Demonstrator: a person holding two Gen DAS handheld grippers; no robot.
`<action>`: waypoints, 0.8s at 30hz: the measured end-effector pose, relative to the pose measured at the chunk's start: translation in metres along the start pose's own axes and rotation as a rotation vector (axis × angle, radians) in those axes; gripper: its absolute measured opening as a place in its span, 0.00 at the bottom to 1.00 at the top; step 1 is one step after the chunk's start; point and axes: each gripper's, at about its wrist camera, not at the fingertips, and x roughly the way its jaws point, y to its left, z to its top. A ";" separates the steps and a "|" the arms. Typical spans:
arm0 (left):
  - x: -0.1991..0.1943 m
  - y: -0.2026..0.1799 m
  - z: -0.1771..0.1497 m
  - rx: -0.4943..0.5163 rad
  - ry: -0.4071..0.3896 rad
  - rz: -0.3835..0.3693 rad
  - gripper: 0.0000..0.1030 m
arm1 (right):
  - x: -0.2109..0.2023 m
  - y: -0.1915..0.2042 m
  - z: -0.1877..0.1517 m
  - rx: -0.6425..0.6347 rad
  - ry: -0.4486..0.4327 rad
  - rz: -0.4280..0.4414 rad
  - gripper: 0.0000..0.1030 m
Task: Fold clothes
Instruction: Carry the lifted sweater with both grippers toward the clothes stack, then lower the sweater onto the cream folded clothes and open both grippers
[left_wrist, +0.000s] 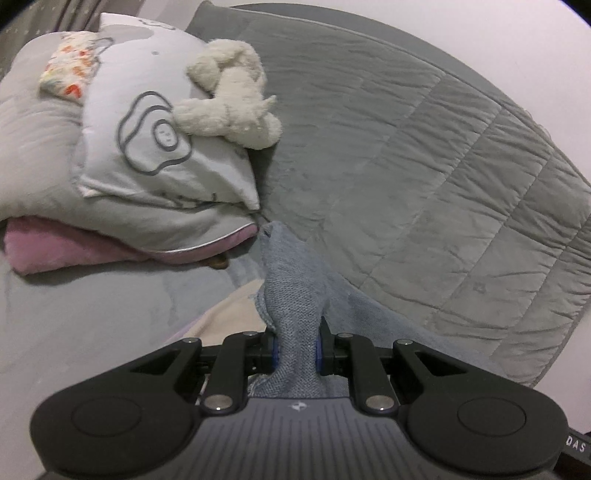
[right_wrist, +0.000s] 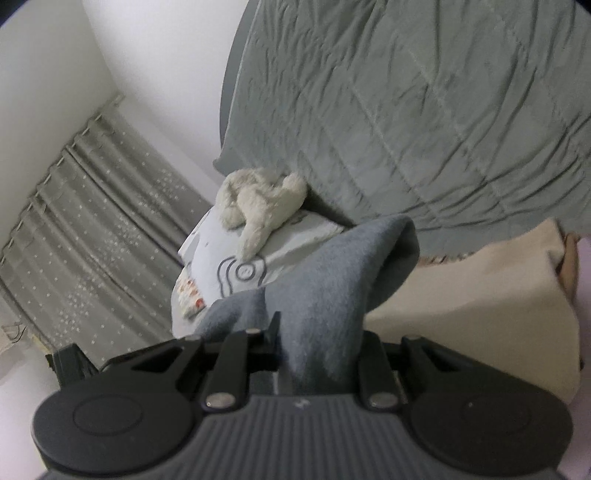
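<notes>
On grey bed sheet (left_wrist: 92, 314), blue-grey knitted garment (left_wrist: 295, 295) pinched by left gripper (left_wrist: 295, 350) and right gripper (right_wrist: 317, 354) — both jaws clenched on fabric. Ahead: white printed pillow (left_wrist: 147, 147), cream plush toy (left_wrist: 229, 96), grey quilted blanket (left_wrist: 424, 166) — near, not blocking.

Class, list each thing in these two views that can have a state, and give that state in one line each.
Left gripper: shut on the blue-grey knitted garment.
Right gripper: shut on the same garment, bunched and lifted.
Cream plush toy: lying on the white printed pillow.
Grey quilted blanket: spread, wrinkled.
Grey starred curtain: drawn.
</notes>
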 end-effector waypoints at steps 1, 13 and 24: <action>0.005 -0.006 0.003 0.009 -0.003 0.000 0.13 | 0.001 -0.002 0.003 -0.001 -0.007 -0.004 0.17; 0.072 -0.053 0.020 0.100 -0.009 -0.021 0.13 | 0.009 -0.045 0.037 0.057 -0.098 -0.047 0.17; 0.138 -0.055 -0.004 0.250 0.015 0.067 0.15 | 0.047 -0.104 0.034 0.087 -0.095 -0.165 0.22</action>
